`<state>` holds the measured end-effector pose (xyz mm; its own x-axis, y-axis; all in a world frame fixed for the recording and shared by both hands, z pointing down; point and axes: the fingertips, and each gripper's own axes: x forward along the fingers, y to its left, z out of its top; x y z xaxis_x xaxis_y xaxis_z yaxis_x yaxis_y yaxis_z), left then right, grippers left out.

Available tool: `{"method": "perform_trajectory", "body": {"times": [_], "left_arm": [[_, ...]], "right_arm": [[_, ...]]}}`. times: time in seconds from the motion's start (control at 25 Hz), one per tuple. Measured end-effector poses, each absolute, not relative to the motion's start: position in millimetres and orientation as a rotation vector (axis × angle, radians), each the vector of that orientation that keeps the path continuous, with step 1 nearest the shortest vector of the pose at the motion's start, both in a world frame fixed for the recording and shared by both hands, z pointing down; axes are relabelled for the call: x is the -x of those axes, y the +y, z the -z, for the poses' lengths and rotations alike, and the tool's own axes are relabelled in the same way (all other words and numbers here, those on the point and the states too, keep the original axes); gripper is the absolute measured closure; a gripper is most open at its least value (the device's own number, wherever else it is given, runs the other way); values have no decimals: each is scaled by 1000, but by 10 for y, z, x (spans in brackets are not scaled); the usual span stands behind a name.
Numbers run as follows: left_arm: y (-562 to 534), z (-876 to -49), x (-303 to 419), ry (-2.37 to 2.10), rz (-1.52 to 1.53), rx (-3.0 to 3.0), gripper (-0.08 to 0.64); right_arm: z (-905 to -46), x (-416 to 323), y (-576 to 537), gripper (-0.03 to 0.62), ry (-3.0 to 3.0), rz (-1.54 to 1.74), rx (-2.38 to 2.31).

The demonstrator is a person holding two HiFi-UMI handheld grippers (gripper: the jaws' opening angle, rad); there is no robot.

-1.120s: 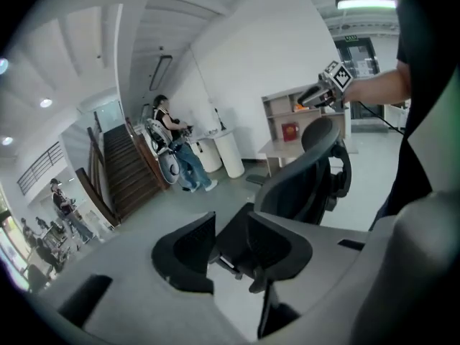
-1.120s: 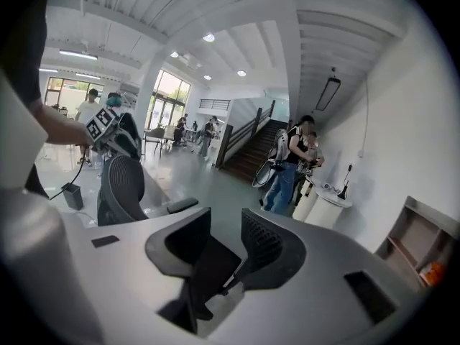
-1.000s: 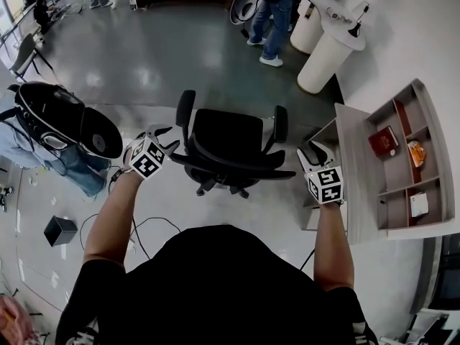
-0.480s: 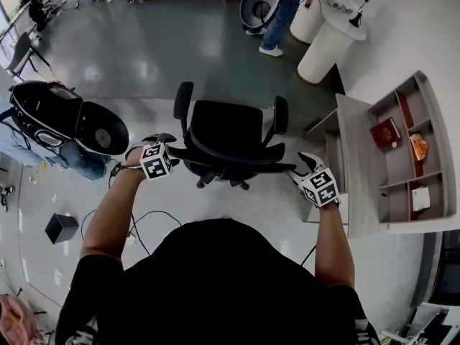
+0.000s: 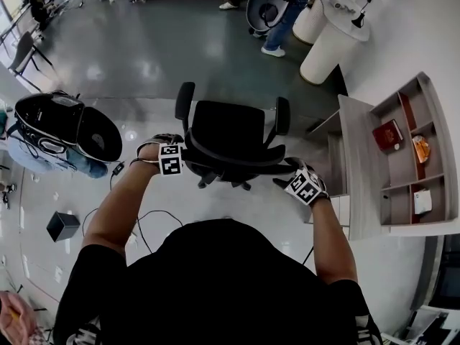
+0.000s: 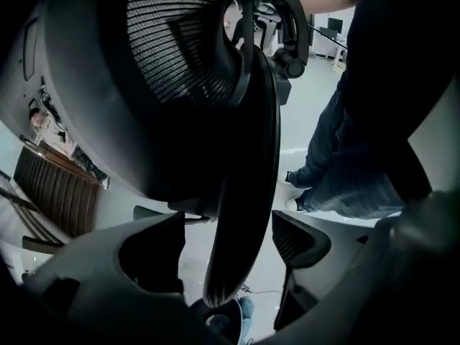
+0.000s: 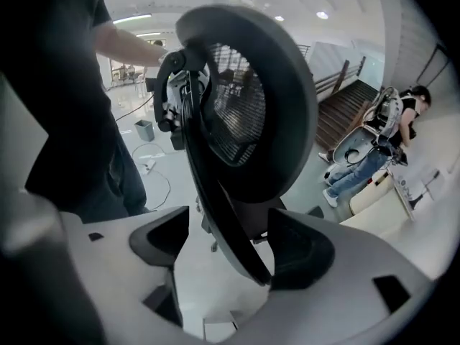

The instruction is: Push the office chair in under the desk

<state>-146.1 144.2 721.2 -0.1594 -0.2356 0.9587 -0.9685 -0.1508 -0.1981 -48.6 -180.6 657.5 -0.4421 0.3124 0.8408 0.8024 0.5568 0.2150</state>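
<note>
A black mesh-backed office chair [image 5: 228, 136] stands on the floor left of the grey desk [image 5: 355, 171], its seat facing away from me. My left gripper [image 5: 176, 153] is at the left end of the backrest and my right gripper [image 5: 289, 171] at the right end. In the left gripper view the backrest's dark rim [image 6: 241, 192] runs between the jaws of the left gripper [image 6: 230, 228], which are opening, with gaps on both sides. In the right gripper view the rim [image 7: 223, 214] crosses between the opening jaws of the right gripper [image 7: 233, 236], close to the right pad.
A shelf unit [image 5: 413, 160] with a few items sits on the desk at the right. White round pedestals [image 5: 332, 45] and a person in jeans [image 5: 284, 13] are beyond. A black open case [image 5: 65, 124], a small black box [image 5: 61, 225] and floor cables [image 5: 144, 221] lie at the left.
Both grippers have moved inward from beside the chair to the two ends of its backrest. The chair itself has hardly shifted.
</note>
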Motion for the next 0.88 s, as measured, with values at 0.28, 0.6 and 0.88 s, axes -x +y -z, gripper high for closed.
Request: {"method": "perform_trajectory", "body": {"times": [0.28,0.6,0.88], "left_arm": [[1405,-7513,1478,-1345,-1378,-1394,187],[1453,-7602,1472,-1289,-1452,-1380,187],[1446,-7643,1559,-1290,-1643,-1337,215]], "right_arm": [[-6910,622,-1770,252,-1846,942,921],[-7180,697,-1685,249,-1728,1032,972],[-7228,712,-1770,252,-1708,1094,971]]}}
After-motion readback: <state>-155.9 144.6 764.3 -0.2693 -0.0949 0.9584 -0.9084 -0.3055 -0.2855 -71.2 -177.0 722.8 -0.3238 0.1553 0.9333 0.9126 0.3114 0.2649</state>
